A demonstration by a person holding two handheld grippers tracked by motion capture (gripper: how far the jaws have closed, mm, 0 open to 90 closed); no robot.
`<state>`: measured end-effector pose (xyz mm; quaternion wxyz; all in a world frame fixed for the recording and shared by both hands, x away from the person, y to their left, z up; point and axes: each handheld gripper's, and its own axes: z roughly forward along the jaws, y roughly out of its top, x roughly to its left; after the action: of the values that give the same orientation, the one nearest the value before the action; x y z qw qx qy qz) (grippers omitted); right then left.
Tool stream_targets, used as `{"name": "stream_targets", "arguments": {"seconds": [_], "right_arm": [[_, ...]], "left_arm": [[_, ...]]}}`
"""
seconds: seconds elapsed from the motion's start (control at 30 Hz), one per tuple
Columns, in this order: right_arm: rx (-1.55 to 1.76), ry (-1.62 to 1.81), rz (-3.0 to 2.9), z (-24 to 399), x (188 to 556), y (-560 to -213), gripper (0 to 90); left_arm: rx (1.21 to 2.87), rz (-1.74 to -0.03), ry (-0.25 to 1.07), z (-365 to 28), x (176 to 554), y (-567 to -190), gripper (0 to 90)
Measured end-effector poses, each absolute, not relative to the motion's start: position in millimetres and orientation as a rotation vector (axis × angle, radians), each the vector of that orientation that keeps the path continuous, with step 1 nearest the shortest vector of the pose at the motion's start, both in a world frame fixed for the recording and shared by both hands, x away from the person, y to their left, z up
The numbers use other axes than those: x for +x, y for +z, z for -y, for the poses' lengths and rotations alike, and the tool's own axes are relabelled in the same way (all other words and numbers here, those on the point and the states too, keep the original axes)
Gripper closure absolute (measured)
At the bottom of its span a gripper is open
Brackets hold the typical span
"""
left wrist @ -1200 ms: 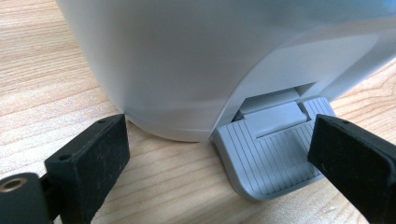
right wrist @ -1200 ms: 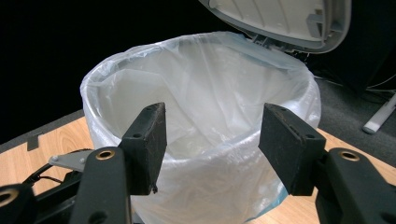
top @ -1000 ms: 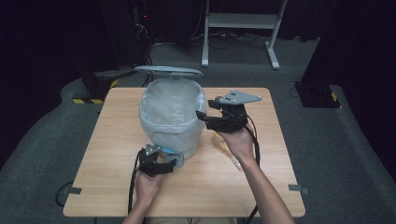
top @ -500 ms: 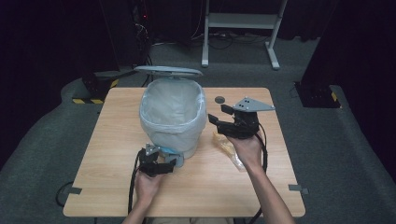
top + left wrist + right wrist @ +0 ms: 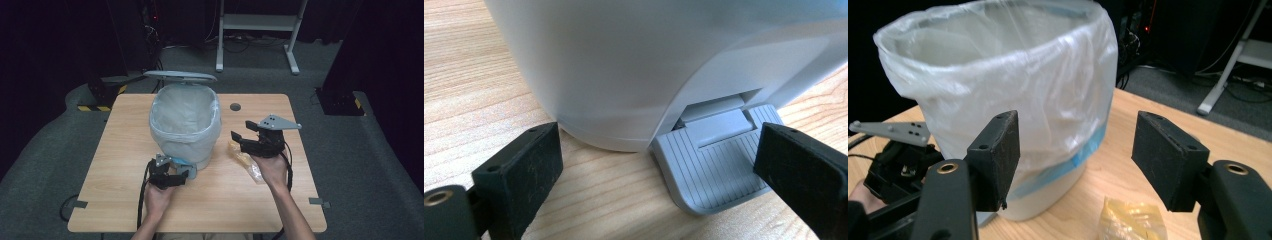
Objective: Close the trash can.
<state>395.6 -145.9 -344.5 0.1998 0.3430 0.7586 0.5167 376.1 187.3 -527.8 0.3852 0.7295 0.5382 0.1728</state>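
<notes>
Left gripper (image 5: 172,175): jaws spread, low on the wooden table (image 5: 120,200), straddling the grey ribbed foot pedal (image 5: 716,167) of the pedal bin (image 5: 186,125). Right gripper (image 5: 242,137): jaws spread, nothing between them, above a crumpled yellow wrapper (image 5: 245,157); any print on it is unreadable. Bin lined with a clear plastic bag (image 5: 1013,90), lid (image 5: 180,76) raised. No legible writing seen.

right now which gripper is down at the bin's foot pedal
The left gripper, low at the pedal; the right gripper is raised over a yellow packet.
</notes>
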Motion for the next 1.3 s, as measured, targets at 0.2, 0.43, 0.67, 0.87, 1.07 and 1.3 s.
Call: {"name": "stream_targets", "arguments": {"seconds": [0.2, 0.43, 0.67, 0.87, 1.07, 1.3], "right_arm": [[0.985, 1.44, -2.128, 154, 393, -356, 35.4], [1.011, 1.425, -2.131, 160, 391, -367, 35.5], [1.041, 1.392, -2.129, 167, 387, -378, 35.6], [1.073, 1.372, -2.128, 174, 386, -388, 35.6], [1.109, 1.355, -2.124, 179, 386, -399, 35.3], [1.157, 1.319, -2.139, 183, 387, -417, 34.7]], "left_arm": [[1.859, -1.371, 0.441, -187, 376, -528, 5.6], [1.859, -1.371, 0.441, -187, 376, -528, 5.5], [1.859, -1.371, 0.44, -187, 376, -528, 5.6], [1.859, -1.371, 0.44, -187, 376, -528, 5.6], [1.859, -1.371, 0.44, -187, 376, -528, 5.5], [1.857, -1.371, 0.44, -187, 376, -528, 5.6]]}}
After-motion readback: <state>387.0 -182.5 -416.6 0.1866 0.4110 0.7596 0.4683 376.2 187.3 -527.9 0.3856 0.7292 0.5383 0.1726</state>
